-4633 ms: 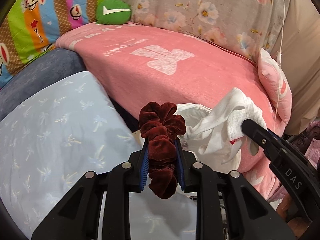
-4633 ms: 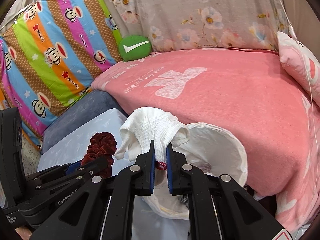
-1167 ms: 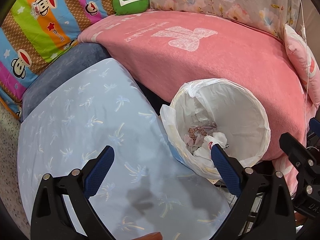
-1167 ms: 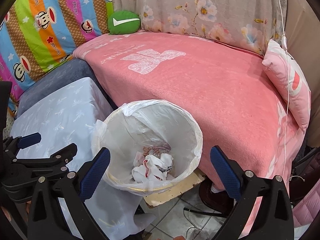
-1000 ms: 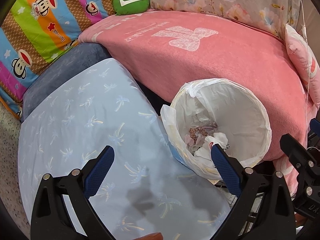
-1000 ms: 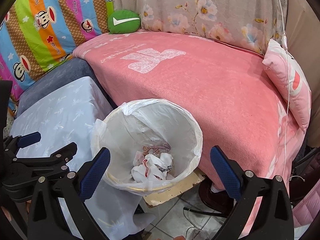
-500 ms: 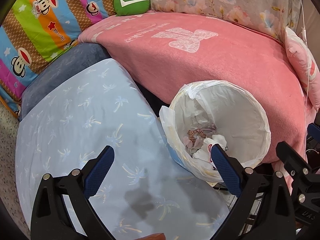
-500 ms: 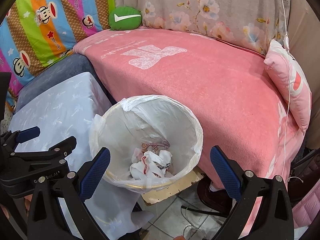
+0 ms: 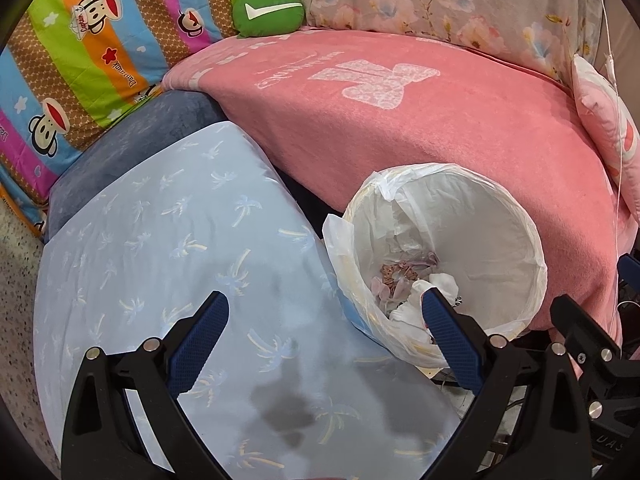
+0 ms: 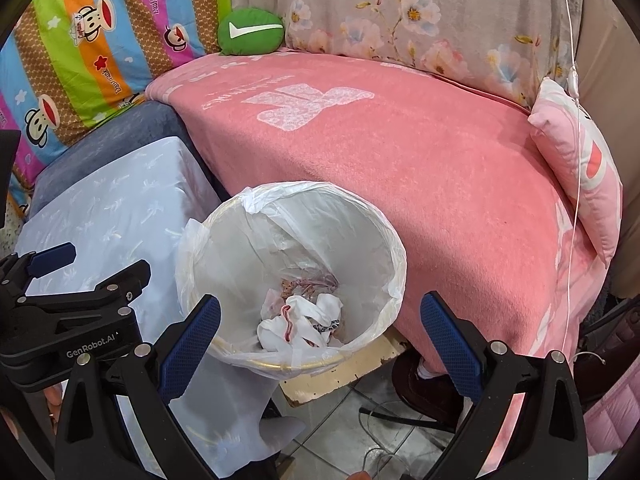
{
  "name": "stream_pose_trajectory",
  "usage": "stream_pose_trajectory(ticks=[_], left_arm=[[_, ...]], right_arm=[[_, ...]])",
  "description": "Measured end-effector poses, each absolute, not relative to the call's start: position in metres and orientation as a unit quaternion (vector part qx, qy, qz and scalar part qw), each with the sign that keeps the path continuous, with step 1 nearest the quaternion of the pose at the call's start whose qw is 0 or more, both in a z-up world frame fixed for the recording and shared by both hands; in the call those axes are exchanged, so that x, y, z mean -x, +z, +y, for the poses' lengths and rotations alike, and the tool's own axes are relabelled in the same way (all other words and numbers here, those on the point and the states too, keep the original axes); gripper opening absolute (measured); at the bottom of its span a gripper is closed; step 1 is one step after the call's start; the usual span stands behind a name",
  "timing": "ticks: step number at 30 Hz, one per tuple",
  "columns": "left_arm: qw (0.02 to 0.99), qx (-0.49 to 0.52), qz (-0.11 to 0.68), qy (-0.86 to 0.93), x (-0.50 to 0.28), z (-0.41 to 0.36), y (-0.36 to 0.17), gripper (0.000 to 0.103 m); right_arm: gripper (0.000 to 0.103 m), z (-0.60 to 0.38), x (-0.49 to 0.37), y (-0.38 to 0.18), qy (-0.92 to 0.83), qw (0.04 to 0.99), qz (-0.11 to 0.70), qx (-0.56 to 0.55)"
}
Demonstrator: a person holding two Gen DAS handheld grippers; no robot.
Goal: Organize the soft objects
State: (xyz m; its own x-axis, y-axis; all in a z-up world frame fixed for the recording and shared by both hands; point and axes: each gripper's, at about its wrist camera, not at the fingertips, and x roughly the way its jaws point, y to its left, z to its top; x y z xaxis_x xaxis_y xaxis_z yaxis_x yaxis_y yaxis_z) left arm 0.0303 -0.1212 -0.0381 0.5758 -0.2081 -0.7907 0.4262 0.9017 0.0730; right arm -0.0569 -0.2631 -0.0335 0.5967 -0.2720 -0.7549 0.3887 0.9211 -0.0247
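A round bin lined with a white bag (image 9: 524, 236) (image 10: 384, 236) stands between the pale blue cushion and the pink bed. At its bottom lies a crumpled white cloth (image 10: 300, 324) (image 9: 408, 312) among small pinkish scraps. The dark red scrunchie is not visible. My left gripper (image 9: 324, 332) is open and empty above the blue cushion (image 9: 168, 248), its right finger over the bin's near rim. My right gripper (image 10: 320, 330) hangs open and empty straight above the bin. The left gripper's body (image 10: 72, 320) shows at the left of the right wrist view.
A pink blanket (image 9: 400, 120) (image 10: 400, 152) covers the bed behind the bin. A green round cushion (image 9: 268, 12) (image 10: 250, 32) and floral pillows sit at the back, a pink pillow (image 10: 580, 160) at the right. Striped monkey-print fabric (image 9: 80, 52) hangs at the left. Tiled floor with cables (image 10: 372, 420) lies below.
Earlier the left gripper held the dark red scrunchie and the right held the white cloth; both now stand open and empty, the cloth in the bin. In the last second, both drifted slightly.
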Motion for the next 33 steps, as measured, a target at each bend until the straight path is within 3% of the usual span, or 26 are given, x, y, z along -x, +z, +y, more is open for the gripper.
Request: stream_pose_trajectory(ticks=[33], left_arm=[[0.865, -0.128, 0.445, -0.194, -0.03, -0.131, -0.052, 0.096]], right_arm=[[0.097, -0.268, 0.055, -0.037, -0.193, 0.887, 0.412, -0.076]])
